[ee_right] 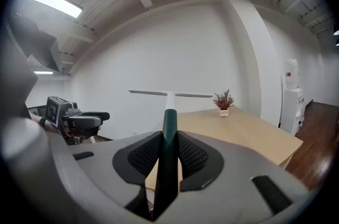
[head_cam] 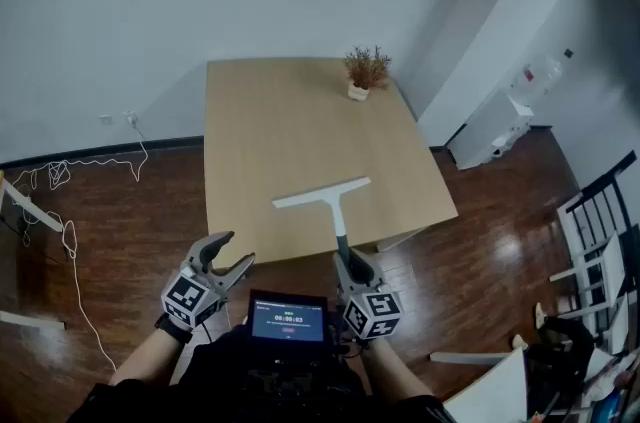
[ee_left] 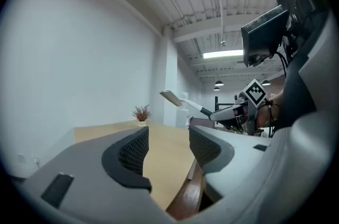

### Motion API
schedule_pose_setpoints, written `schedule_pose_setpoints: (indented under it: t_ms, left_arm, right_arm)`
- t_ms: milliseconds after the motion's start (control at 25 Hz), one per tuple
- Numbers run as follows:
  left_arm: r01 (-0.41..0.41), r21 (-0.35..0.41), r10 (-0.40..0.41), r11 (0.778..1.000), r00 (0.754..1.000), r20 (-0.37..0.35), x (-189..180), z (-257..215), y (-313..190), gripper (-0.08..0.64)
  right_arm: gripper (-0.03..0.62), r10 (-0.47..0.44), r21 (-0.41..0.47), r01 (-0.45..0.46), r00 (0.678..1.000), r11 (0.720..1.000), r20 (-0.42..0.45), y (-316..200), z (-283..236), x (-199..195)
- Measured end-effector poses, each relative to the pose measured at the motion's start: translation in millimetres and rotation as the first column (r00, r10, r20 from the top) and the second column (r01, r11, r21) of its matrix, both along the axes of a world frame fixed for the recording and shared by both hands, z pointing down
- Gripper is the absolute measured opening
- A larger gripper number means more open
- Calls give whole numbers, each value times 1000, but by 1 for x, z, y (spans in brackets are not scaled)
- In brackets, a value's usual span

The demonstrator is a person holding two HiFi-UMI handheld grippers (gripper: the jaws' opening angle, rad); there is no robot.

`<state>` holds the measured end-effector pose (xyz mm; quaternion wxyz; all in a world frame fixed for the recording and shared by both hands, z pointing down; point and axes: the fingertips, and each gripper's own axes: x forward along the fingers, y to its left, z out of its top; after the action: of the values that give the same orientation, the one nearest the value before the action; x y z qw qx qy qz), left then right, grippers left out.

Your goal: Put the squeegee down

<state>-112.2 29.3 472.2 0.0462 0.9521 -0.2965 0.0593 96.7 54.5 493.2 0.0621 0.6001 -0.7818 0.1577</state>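
The fingers of your right gripper are clamped shut on the dark green handle of the white T-shaped squeegee. Those of your left gripper stand apart with nothing between them, off to the left near the table's near edge.

The squeegee's shaft runs straight away from your right fingers towards the far side. Its blade lies crosswise, left to right, over the near part of the light wooden table, so the set-down surface is ahead of and below the blade, and the right hand is the one placed for it.

The head view cannot tell you the blade's height. The left gripper view can: the squeegee slants upward, its blade in the air above the tabletop. The small potted plant stands at the far edge, well apart.
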Motion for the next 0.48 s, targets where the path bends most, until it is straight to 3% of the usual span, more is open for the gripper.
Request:
schedule_pose_setpoints:
  t_ms: [120,480]
  left_arm:
    - [-25,31,24,999,999,24,-2,8,0,249]
    - [-12,0,12,1000,1000,-7,-12,0,-9,249]
  right_arm:
    - [114,4,3,-4,1000,1000,-5,1,0,1]
    - [114,24,5,-24,1000,1000,-16,-9,-1,-6]
